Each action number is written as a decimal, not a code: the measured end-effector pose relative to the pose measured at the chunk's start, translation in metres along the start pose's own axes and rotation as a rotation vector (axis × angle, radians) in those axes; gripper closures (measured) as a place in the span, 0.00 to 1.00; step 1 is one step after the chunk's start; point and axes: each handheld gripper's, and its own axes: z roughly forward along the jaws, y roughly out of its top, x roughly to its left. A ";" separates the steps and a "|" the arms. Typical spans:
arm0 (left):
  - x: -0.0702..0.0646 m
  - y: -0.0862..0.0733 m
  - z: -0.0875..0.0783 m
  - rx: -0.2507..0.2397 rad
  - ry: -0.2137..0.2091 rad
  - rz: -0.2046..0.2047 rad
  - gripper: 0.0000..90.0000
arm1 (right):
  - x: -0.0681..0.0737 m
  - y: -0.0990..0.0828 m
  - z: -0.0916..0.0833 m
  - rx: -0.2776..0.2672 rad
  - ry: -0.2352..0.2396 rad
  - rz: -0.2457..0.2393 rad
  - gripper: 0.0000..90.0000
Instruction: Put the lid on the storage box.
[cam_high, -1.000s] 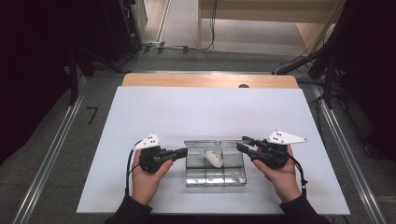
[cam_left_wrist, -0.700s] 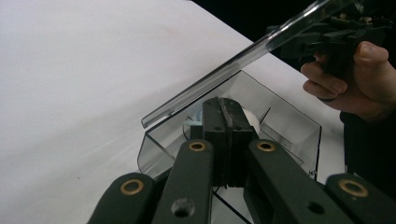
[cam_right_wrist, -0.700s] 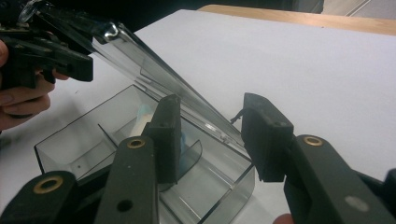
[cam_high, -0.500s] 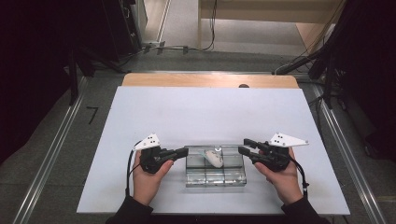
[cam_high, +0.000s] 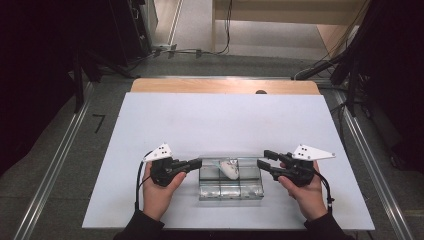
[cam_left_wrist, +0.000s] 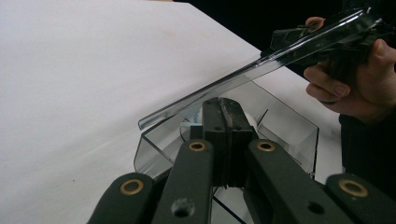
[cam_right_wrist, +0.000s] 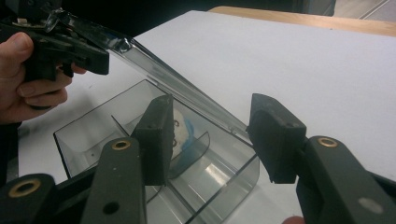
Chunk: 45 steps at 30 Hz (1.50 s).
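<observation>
So there's this clear plastic box (cam_high: 231, 186) near the front of the white table (cam_high: 220, 120), lid (cam_right_wrist: 177, 81) lifted partway. Left gripper (cam_high: 196, 163) is pinching the box's left edge; right gripper (cam_high: 263, 159) has just been spreading, nothing between its jaws. Small white thing (cam_high: 230, 169) sits inside. Looks like getting the lid fully open remains.

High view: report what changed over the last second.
The right gripper has just been opening its jaws; the clear lid runs between them, pads off it, so that end is let go. The left gripper stayed shut on the lid's other end. Both hands, the clear box and the white object inside kept their places.
</observation>
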 end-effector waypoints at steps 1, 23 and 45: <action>0.000 0.000 0.000 0.001 0.001 0.001 1.00 | -0.001 -0.001 -0.001 -0.002 -0.001 0.003 0.54; -0.002 0.000 0.000 0.000 -0.001 0.008 1.00 | -0.005 -0.018 -0.009 0.069 -0.016 0.047 0.93; -0.010 -0.008 0.000 0.005 -0.019 0.011 1.00 | 0.010 -0.021 -0.009 0.059 0.015 0.011 0.97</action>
